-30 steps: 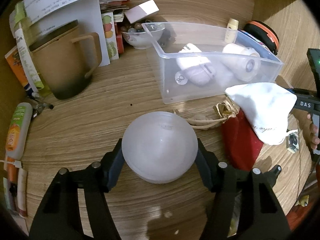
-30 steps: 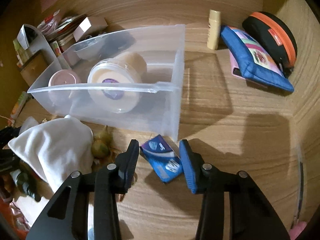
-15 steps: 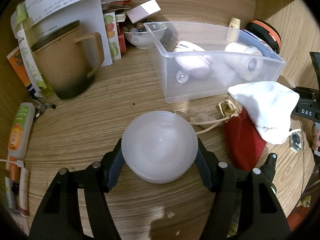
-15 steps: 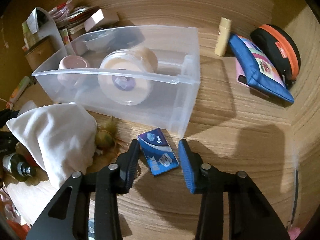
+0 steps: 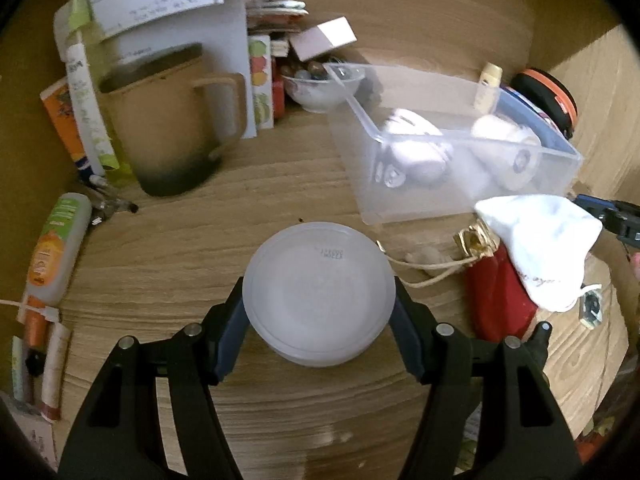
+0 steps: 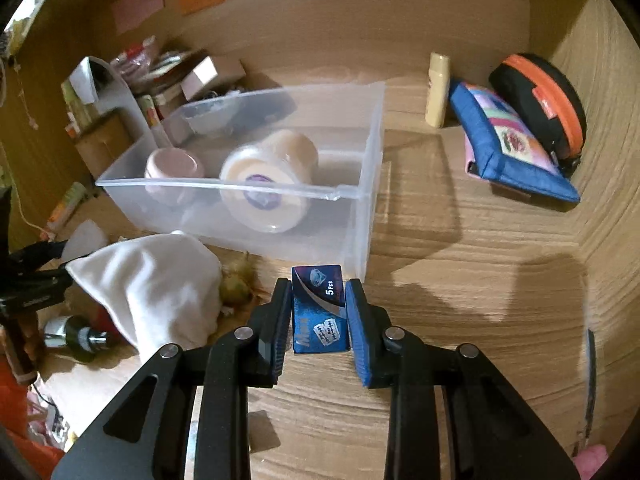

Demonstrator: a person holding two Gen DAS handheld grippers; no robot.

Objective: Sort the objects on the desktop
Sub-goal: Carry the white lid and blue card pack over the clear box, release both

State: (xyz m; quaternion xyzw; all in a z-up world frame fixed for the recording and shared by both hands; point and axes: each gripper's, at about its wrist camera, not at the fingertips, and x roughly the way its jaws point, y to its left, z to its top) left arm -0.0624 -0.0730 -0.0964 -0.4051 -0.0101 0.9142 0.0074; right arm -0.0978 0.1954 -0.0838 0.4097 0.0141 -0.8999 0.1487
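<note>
My left gripper (image 5: 319, 312) is shut on a round frosted white jar (image 5: 318, 290) and holds it above the wooden desk. My right gripper (image 6: 318, 312) is shut on a small blue packet (image 6: 319, 314) marked "5 Pcs", lifted just in front of the near corner of the clear plastic bin (image 6: 360, 208). The bin (image 5: 560, 168) holds a pink jar (image 6: 172, 168) and a cream jar (image 6: 268, 176), both lying on their side. The right gripper's tip also shows at the right edge of the left wrist view (image 5: 608, 216).
A white cloth pouch (image 6: 152, 284) lies on a red item (image 5: 496, 300) left of the packet. A tan mug (image 5: 168, 128), a bowl (image 5: 320, 88) and papers stand at the back left. A blue pouch (image 6: 508, 144), an orange-black case (image 6: 544, 100) and a yellow tube (image 6: 438, 88) lie at the back right.
My right gripper has closed on the blue packet and raised it off the desk, square between the fingers. My left gripper has kept its hold on the jar and drawn back slightly.
</note>
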